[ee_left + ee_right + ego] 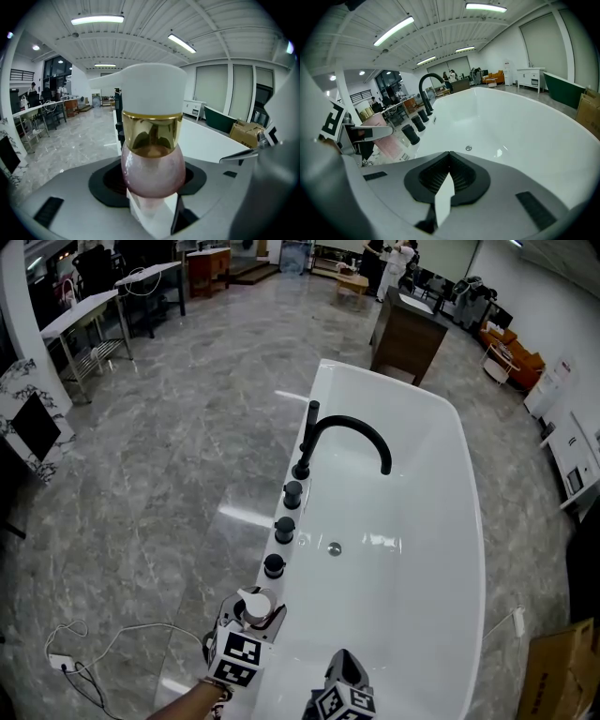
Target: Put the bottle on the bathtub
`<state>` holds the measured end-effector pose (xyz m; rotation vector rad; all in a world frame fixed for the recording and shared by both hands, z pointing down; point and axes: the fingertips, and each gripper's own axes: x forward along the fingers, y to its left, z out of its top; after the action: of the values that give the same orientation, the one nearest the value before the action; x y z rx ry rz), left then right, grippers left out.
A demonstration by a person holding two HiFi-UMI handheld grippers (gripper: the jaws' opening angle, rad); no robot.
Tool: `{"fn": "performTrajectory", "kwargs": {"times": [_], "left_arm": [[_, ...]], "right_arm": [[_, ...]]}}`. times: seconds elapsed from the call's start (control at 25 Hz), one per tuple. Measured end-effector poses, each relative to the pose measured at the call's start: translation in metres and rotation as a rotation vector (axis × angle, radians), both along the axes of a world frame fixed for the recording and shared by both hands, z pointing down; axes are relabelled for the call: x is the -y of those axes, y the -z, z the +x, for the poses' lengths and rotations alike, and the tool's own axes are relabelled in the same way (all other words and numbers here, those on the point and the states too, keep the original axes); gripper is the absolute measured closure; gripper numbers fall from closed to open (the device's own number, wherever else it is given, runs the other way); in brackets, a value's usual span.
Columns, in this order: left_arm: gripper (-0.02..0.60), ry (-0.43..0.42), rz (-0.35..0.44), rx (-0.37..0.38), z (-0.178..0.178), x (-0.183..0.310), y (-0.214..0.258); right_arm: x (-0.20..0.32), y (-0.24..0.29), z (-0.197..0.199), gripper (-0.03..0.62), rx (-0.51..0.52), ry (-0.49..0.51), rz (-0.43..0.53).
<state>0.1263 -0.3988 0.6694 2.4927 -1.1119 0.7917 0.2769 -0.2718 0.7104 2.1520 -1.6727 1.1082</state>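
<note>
1. Left tongs are clenched on the bottle; the two black pads sit against its round body, one on each side.
2. Right tongs are closed, with nothing between the jaws. They hang over the near end of the white bathtub.
3. The bottle has a round, pale pink body that looks a little cloudy. Above it is a shiny gold collar, and on top a wide white pump cap with a spout going out to one side.
4. The cap end is up in the grip.
5. In the right gripper view, the pink side shows some small dark print low down, too small to read.
6. In the head view the bottle is at the near end of the bathtub's left rim. It is just before the row of three black knobs and the curved black tap.
7. Whether its bottom touches the rim I cannot tell, because the tongs cover it.
</note>
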Motion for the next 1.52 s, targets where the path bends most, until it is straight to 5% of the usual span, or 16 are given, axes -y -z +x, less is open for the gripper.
{"fn": "performTrajectory", "kwargs": {"times": [0.32,0.6,0.92,1.52], "left_arm": [[0.341,0.057,0.043,-0.054,0.002,0.000,0.001],[0.308,0.149,-0.033,-0.164,-0.011,-0.007,-0.001],[0.303,0.136,-0.110,-0.131,-0.039,-0.060,0.009],[0.306,0.160,0.018,-0.223,-0.092,-0.089,0.149]], "right_arm": [[-0.007,0.004,0.002,0.568,-0.011,-0.006,-0.003],[-0.009,0.019,0.003,0.568,-0.022,-0.008,0.012],[-0.008,0.054,-0.009,0.568,-0.024,0.003,0.039],[-0.016,0.179,-0.042,0.568,-0.050,0.062,0.170]]}}
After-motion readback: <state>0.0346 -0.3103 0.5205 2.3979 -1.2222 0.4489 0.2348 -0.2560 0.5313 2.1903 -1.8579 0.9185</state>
